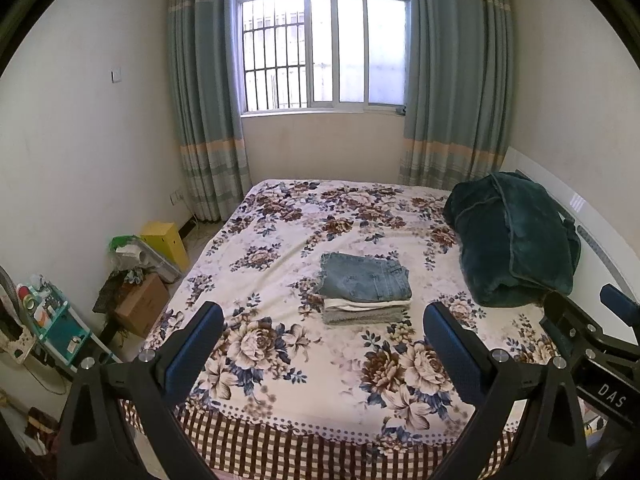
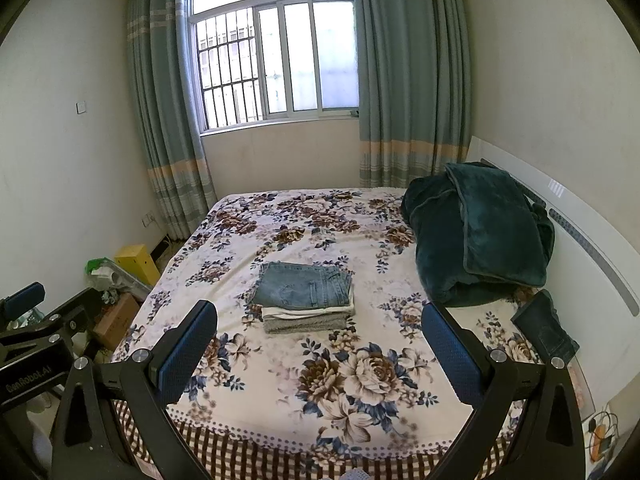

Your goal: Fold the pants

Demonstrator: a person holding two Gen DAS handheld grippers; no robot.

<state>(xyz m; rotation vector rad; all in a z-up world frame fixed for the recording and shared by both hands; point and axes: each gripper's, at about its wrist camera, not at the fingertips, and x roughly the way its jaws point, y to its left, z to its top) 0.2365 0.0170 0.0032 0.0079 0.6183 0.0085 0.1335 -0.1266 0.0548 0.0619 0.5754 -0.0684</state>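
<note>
Jaws on both grippers are spread wide with nothing between them, the left gripper [image 1: 320,344] and the right gripper [image 2: 320,340] both held up off the foot end of the bed [image 1: 280,412], well back from any clothing. So nobody's actually folding anything at this moment. Out in the middle of the flowery bedspread there's a neat stack [image 1: 366,292] of folded stuff: blue jeans [image 2: 304,285] on top, then something white, then a grey layer at the bottom, edges lined up pretty tidy. If you ask me, that pile is finished work. From the right side you can also spot a dark pair of pants [image 2: 546,326] lying over by the right edge of the bed, just beside the big green blanket [image 2: 476,236] that's heaped against the headboard. They look more or less flat, maybe partly folded, hard to tell from this angle. My guess is those are next up, which means reaching over to the right, pinching them by the waistband or a hem, and dragging them onto the open patch of bedspread in front of the stack so there's room to lay them out.
</note>
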